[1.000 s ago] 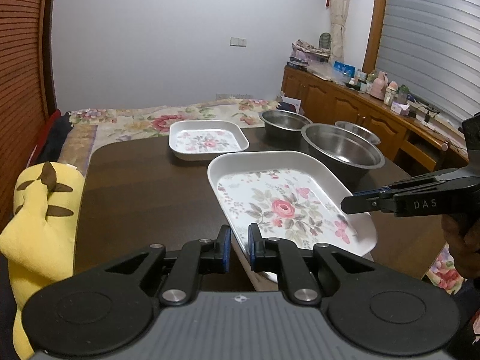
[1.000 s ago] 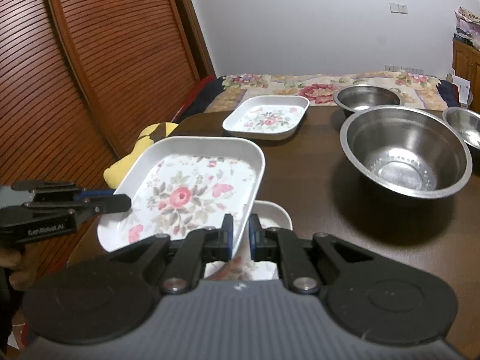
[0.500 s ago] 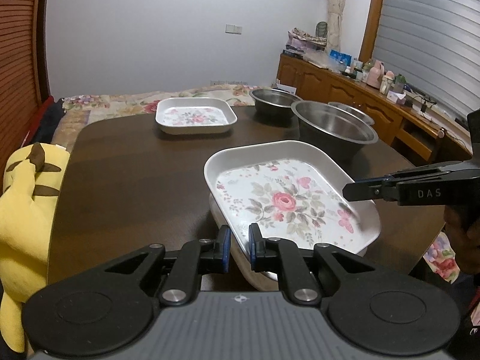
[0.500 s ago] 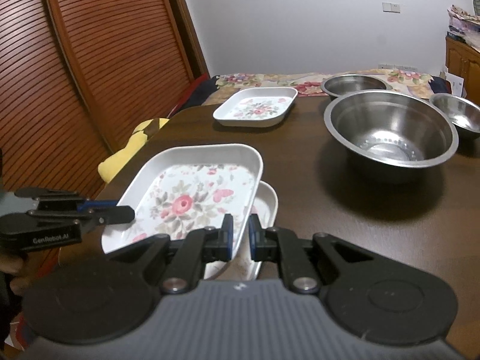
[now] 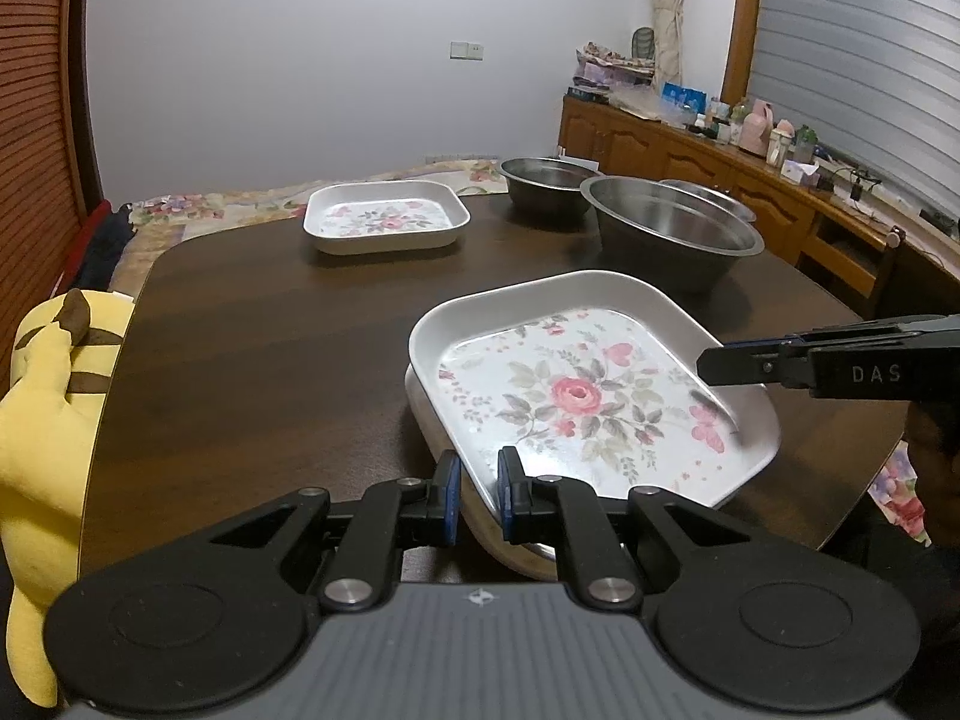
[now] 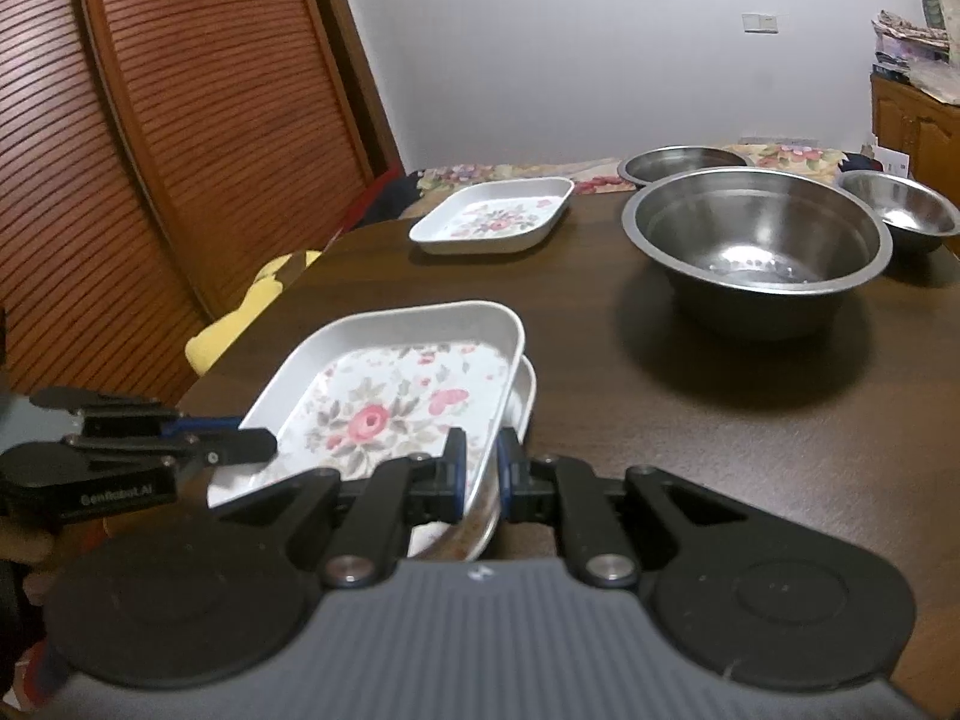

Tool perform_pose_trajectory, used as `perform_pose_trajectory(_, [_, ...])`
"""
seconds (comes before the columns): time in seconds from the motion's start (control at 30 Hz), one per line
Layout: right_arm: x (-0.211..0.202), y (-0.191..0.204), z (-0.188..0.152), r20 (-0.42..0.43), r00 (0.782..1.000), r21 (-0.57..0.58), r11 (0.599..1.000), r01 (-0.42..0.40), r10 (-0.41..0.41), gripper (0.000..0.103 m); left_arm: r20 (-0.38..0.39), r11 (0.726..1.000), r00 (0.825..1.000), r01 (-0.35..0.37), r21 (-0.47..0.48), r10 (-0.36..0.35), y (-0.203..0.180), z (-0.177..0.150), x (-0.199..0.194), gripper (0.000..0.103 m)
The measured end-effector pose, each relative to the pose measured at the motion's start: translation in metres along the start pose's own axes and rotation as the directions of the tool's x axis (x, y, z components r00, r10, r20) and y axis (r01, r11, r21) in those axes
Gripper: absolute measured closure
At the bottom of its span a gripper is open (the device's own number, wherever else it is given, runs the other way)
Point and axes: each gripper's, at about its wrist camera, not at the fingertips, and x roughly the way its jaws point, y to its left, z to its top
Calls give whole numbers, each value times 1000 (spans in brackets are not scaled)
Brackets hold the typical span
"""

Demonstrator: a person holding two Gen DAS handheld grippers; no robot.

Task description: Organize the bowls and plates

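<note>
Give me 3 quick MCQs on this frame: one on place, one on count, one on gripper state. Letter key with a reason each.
1. Where is the white floral rectangular tray held by both grippers?
A. Over a second tray at the near table edge
B. Inside the big bowl
C. On the bed

2. How many stainless steel bowls stand on the dark wooden table?
A. One
B. Three
C. Five

3. The left gripper is:
A. Wide open over bare table
B. Shut on the tray's rim
C. Out of view

Key:
1 A, another rim shows just beneath it.
2 B, large, far, small right.
3 B, its fingers pinch the rim; the right gripper does likewise.
</note>
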Motion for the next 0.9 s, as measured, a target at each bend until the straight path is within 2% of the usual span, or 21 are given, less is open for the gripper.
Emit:
perform_pose_trajectory(0.37, [5, 5, -18, 26, 999, -30, 999, 37, -36, 91, 7, 997, 998, -67, 44, 67, -8, -6, 3, 88])
perform_pose_trajectory(0.9, [6, 6, -19, 38, 998, -51, 998, 44, -42, 90, 20, 999, 998, -52, 7, 52, -3, -11, 6, 87])
